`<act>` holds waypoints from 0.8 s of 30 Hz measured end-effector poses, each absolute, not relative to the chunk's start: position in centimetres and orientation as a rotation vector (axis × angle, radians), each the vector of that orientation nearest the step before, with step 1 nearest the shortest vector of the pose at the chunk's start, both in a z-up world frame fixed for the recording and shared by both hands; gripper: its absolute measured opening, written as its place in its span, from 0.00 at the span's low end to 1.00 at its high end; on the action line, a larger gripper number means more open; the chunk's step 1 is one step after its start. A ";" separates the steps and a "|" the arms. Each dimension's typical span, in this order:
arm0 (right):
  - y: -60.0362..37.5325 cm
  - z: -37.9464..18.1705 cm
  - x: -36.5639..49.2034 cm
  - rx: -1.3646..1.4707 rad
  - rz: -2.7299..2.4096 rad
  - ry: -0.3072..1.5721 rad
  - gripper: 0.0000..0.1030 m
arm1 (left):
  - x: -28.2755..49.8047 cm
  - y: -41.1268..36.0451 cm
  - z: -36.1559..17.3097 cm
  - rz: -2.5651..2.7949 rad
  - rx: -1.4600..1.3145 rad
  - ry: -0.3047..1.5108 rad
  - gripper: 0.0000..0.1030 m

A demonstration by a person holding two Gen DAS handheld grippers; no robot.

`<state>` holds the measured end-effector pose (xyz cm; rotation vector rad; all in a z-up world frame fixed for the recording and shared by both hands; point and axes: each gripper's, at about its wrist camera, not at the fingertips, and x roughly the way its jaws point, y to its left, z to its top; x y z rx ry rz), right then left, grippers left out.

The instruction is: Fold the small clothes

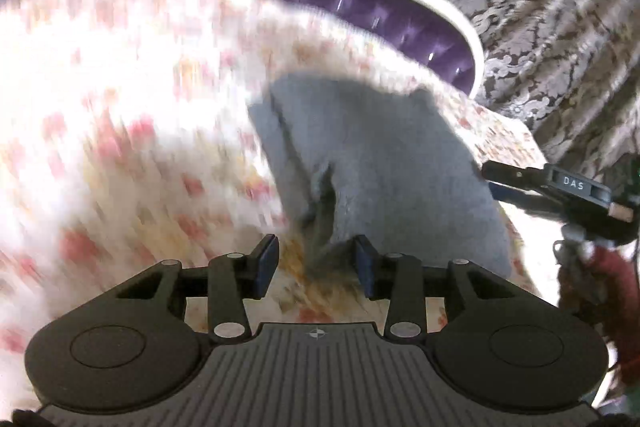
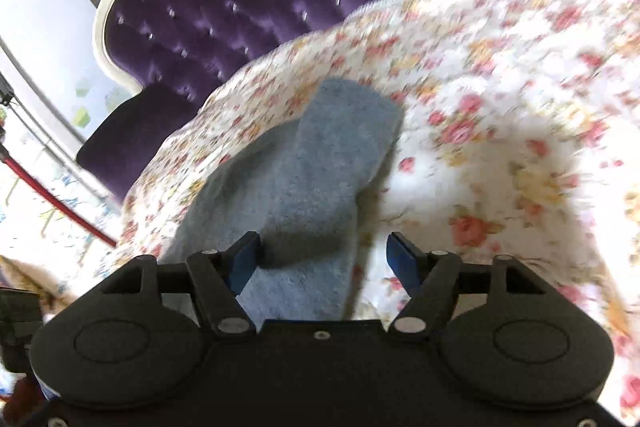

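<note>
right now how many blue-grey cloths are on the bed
1. One blue-grey fluffy cloth lies partly folded on the floral bedspread, near the purple tufted headboard, in front of both open grippers. Others may lie outside the blurred views.

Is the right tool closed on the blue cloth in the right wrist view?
No, the right tool is open: its two fingers stand wide apart, and the blue cloth lies loose between them on the floral bedspread.
</note>
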<state>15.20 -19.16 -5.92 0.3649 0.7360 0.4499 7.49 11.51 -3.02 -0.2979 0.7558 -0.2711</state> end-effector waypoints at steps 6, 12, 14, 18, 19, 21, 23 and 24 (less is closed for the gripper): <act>-17.0 -3.5 12.7 0.192 0.461 0.514 0.74 | 8.0 8.7 0.6 -0.274 -0.142 0.561 0.59; -14.1 -3.3 14.3 0.139 0.619 0.489 0.74 | 11.1 5.7 -1.9 -0.278 -0.158 0.567 0.59; -13.7 -3.8 15.6 0.157 0.657 0.519 0.74 | 12.0 5.6 -3.2 -0.255 -0.162 0.597 0.59; -13.5 -5.7 18.4 0.158 0.642 0.609 0.72 | 12.8 6.9 -5.9 -0.177 -0.172 0.697 0.64; -13.6 -6.4 19.3 0.145 0.594 0.634 0.72 | 12.8 7.5 -6.3 -0.178 -0.213 0.708 0.67; -14.0 -7.6 20.7 0.133 0.500 0.682 0.72 | 12.7 8.4 -6.7 -0.168 -0.264 0.723 0.70; -15.2 -8.5 21.4 0.178 0.455 0.686 0.72 | 12.4 8.4 -6.4 -0.165 -0.251 0.719 0.72; -15.6 -8.5 21.4 0.201 0.437 0.682 0.73 | 12.3 8.3 -6.2 -0.162 -0.242 0.718 0.73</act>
